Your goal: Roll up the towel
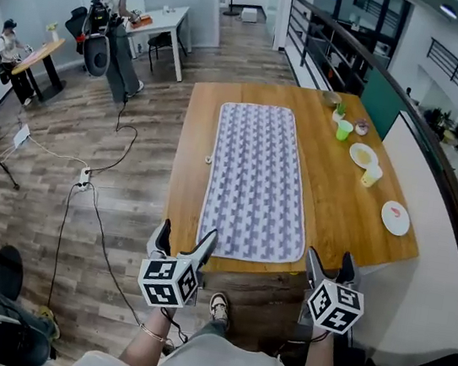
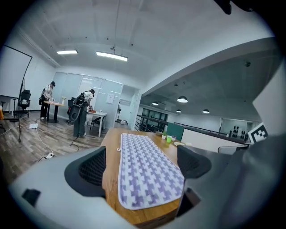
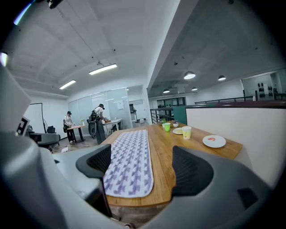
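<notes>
A purple-and-white patterned towel lies flat and unrolled lengthwise down the wooden table, its near end at the table's front edge. My left gripper hovers just short of that front edge by the towel's near left corner, jaws open and empty. My right gripper hangs to the right of the towel's near right corner, also open with nothing between its jaws. The left gripper view looks between the open left gripper onto the towel. In the right gripper view the towel lies ahead left of the right gripper.
On the table's right side stand a green cup, a plate, a yellow cup and a white plate. Cables trail over the floor at left. People work at desks far back left. A railing runs along the right.
</notes>
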A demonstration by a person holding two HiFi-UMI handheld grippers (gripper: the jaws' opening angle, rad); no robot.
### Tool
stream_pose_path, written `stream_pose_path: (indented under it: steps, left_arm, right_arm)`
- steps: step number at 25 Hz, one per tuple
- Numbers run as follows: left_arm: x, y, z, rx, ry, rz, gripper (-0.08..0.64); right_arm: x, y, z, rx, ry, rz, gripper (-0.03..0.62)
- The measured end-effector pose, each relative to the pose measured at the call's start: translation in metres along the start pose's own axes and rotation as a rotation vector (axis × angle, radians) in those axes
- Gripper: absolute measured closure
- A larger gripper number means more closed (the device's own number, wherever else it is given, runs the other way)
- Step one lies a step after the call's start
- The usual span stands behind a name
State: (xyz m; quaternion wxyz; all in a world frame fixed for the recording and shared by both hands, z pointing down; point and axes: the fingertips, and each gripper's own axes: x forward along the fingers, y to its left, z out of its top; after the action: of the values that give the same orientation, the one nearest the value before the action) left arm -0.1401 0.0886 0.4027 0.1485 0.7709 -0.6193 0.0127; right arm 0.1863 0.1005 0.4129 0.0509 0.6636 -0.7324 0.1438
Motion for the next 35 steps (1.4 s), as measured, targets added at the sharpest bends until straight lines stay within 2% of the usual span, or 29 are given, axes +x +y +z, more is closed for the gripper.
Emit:
stream_pose_path:
  steps: [10,15,20,25,28,32,35]
  left_arm:
    - [0.130,0.041,0.053,-0.001,-0.035,-0.014,0.055]
    - [0.164,0.060,0.055,-0.020,-0.024,-0.007,0.071]
    - [0.179,0.056,0.033,-0.034,0.022,0.007,0.084]
    - [0.174,0.052,0.028,-0.029,0.047,0.028,0.084]
    - [0.169,0.053,0.019,-0.014,0.079,0.021,0.095]
    - [0.158,0.052,-0.010,0.062,0.195,-0.071,0.134]
    - [0.152,0.053,-0.037,0.128,0.310,-0.134,0.147]
  right_arm:
    - [0.129,0.000,0.058,-0.020,-0.044,-0.020,0.166]
    - [0.167,0.008,0.069,-0.035,-0.039,0.003,0.169]
    - [0.193,-0.005,0.059,-0.054,0.011,0.056,0.192]
    - [0.207,0.002,0.056,-0.107,0.069,0.150,0.204]
    - [0.209,0.011,0.046,-0.151,0.120,0.235,0.212]
    - [0.201,0.021,0.013,-0.244,0.250,0.418,0.236]
    - [0.192,0.019,-0.017,-0.324,0.348,0.513,0.268]
